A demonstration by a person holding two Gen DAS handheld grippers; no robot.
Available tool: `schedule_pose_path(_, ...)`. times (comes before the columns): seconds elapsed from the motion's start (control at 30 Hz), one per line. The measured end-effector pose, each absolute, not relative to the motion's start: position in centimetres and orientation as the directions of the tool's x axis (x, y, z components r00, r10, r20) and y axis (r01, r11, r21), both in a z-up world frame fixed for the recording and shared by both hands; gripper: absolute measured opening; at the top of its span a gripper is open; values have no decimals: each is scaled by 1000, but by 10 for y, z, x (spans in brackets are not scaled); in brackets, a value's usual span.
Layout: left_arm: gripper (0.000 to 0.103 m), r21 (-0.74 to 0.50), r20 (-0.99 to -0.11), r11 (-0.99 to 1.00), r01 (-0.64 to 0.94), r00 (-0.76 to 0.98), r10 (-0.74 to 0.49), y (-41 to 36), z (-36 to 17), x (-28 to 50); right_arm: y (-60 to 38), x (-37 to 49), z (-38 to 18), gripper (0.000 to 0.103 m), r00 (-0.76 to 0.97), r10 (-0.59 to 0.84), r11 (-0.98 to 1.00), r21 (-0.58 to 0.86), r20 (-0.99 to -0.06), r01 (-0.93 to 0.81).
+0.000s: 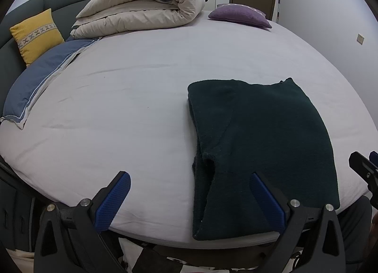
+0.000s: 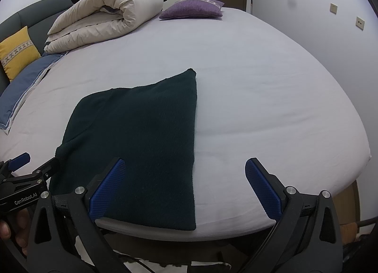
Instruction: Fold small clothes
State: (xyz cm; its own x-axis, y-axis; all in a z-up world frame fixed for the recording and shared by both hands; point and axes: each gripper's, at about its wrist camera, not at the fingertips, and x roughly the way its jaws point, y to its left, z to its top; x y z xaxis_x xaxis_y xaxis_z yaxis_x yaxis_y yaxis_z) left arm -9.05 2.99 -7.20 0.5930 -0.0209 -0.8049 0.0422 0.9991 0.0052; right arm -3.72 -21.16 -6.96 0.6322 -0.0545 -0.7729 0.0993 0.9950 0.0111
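— Where's the garment?

— I see the dark green knit [image 2: 139,145] folded flat, lower centre of frame, at the bed [image 2: 259,98] edge.

— Grippers?

— My left gripper [image 1: 189,182] and right gripper [image 2: 183,166] both gape wide, holding nothing.

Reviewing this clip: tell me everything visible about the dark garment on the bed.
The garment is very dark green, almost black, of a fuzzy knit-like fabric. It lies flat and folded into a rough rectangle on the pale sheet, at the near edge of the bed. A seam and a layered, sleeve-like fold show along its left side in the left wrist view. Both claws, left and right, are open and grip nothing.
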Motion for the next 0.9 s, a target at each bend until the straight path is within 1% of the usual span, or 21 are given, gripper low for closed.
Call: schedule_pose_path(0.9, 103, -2, -799, 999, 37, 600, -24, 27, -70, -91, -207, -40, -72, 103, 627, -47, 996, 12, -778, 90)
